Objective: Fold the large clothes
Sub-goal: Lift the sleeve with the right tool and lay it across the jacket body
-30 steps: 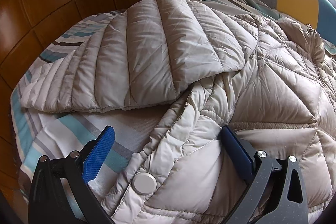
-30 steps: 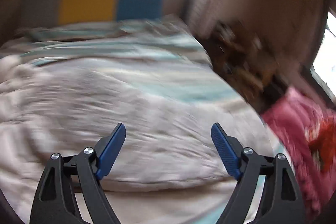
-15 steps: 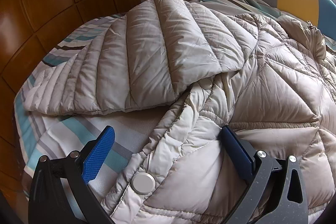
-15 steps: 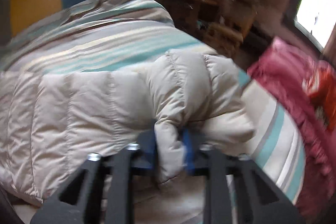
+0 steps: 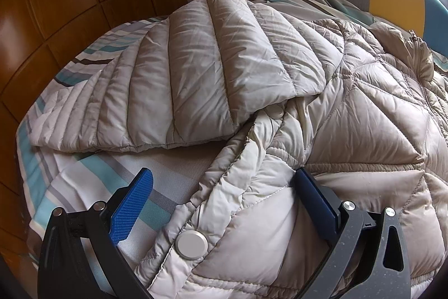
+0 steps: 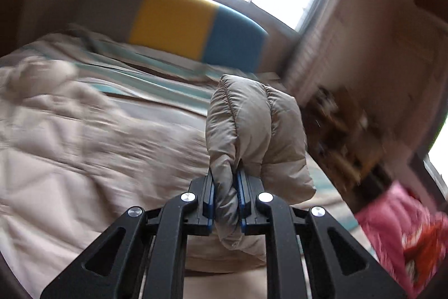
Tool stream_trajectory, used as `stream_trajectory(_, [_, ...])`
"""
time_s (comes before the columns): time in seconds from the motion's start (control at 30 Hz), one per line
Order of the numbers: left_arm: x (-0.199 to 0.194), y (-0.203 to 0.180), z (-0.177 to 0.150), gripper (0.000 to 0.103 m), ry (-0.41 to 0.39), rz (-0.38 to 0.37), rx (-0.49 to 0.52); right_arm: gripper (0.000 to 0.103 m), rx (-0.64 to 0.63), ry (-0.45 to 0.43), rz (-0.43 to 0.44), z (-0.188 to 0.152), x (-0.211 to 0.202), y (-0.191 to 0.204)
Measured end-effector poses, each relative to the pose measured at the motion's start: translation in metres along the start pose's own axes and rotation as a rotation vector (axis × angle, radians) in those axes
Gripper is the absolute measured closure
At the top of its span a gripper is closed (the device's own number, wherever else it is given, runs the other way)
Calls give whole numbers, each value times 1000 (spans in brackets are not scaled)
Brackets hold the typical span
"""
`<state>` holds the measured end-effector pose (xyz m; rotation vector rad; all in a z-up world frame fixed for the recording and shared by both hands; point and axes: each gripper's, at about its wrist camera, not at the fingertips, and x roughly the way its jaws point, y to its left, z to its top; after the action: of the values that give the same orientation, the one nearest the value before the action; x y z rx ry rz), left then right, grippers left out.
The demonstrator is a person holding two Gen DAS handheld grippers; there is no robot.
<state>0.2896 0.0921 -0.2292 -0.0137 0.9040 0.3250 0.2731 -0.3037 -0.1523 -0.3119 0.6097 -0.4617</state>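
A second ago my right tongs (image 6: 226, 194) stood wide over the bedding with nothing between them; now they are clenched on a bunched fold of the beige down coat (image 5: 350, 136), which sticks up ahead of the blue pads (image 6: 210, 196), and the room behind is smeared by motion. My left tongs (image 5: 224, 201) look the same as before: released, jaws spread, the coat's snap-button edge lying between them, the right pad against the quilting and the left pad over bare sheet. I count one coat, spread across the bed ahead of both tongs, with one sleeve (image 5: 182, 80) folded over ahead-left of the left tongs. Two metal snaps (image 5: 192, 245) show along the front edge, one just ahead of the left tongs, the other farther on under the sleeve. One striped sheet (image 5: 92, 178) lies beneath. Open sheet remains ahead-left of the left tongs, ending at the mattress edge by the wood panelling (image 5: 56, 4); the headboard (image 6: 196, 32) closes the far side.
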Motion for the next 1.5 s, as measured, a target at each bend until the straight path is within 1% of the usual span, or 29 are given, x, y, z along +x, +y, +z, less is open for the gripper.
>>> stream_trajectory(0.07, [0,0,0,3,0,-1,0,91,-60,-41,29,9,-11,30])
stream_trajectory(0.1, [0,0,0,3,0,-1,0,91,-113,-72,49,13,-17,50])
stream_trajectory(0.2, [0,0,0,3,-1,-1,-1,91,-236,-134,85,16,-33,101])
stream_trajectory(0.3, [0,0,0,3,-1,1,1,90,-316,-164,163,15,-36,140])
stream_trajectory(0.43, [0,0,0,3,-2,1,1,89,-411,-199,240,17,-48,197])
stream_trajectory(0.47, [0,0,-1,3,-1,0,0,88,-452,-207,262,15,-49,212])
stream_trajectory(0.5, [0,0,0,3,-2,1,1,85,-477,-206,278,15,-53,224])
stream_trajectory(0.53, [0,0,0,3,-2,1,1,83,-499,-202,307,14,-52,231])
stream_trajectory(0.57, [0,0,0,3,-2,0,0,78,-521,-198,360,12,-52,240])
stream_trajectory(0.6, [0,0,0,3,-3,1,0,74,-534,-198,385,11,-54,249])
stream_trajectory(0.73, [0,1,-1,3,-3,1,1,70,-580,-251,442,7,-68,263])
stream_trajectory(0.8, [0,0,-1,3,-2,-1,0,62,-543,-260,479,10,-73,254])
stream_trajectory(0.87, [1,1,-1,3,3,-10,-7,57,-481,-261,531,13,-81,237])
stream_trajectory(0.97, [0,8,1,3,19,-37,-25,57,-349,-268,653,19,-88,198])
stream_trajectory(1.03, [-5,15,4,3,23,-46,-40,54,-280,-274,718,19,-94,170])
stream_trajectory(1.07, [-11,19,5,3,14,-40,-51,50,-220,-272,760,17,-92,150])
stream_trajectory(1.1, [-22,23,8,3,-14,-36,-73,46,-180,-270,772,12,-98,135])
stream_trajectory(1.13, [-30,24,10,3,-38,-42,-88,45,-124,-265,778,9,-99,116])
stream_trajectory(1.17, [-41,25,12,3,-71,-54,-106,45,-47,-248,771,7,-89,97])
stream_trajectory(1.2, [-56,24,17,3,-118,-69,-124,45,-2,-226,745,6,-84,84])
stream_trajectory(1.23, [-65,20,20,3,-143,-82,-128,46,52,-186,700,5,-73,71])
stream_trajectory(1.27, [-77,13,24,3,-169,-108,-122,47,141,-108,636,3,-51,54])
stream_trajectory(1.3, [-89,0,29,3,-196,-149,-98,50,202,-60,598,0,-37,41])
stream_trajectory(1.33, [-96,-11,33,3,-207,-178,-74,54,277,-2,543,-3,-20,26])
stream_trajectory(1.37, [-102,-28,37,3,-210,-215,-33,65,365,66,477,-8,2,8])
stream_trajectory(1.4, [-105,-48,41,3,-206,-249,13,69,423,106,445,-8,14,-10])
stream_trajectory(1.47, [-106,-80,45,3,-201,-297,84,71,514,179,404,-11,43,-28])
stream_trajectory(1.5, [-102,-103,48,3,-188,-316,129,73,517,190,399,-9,50,-28])
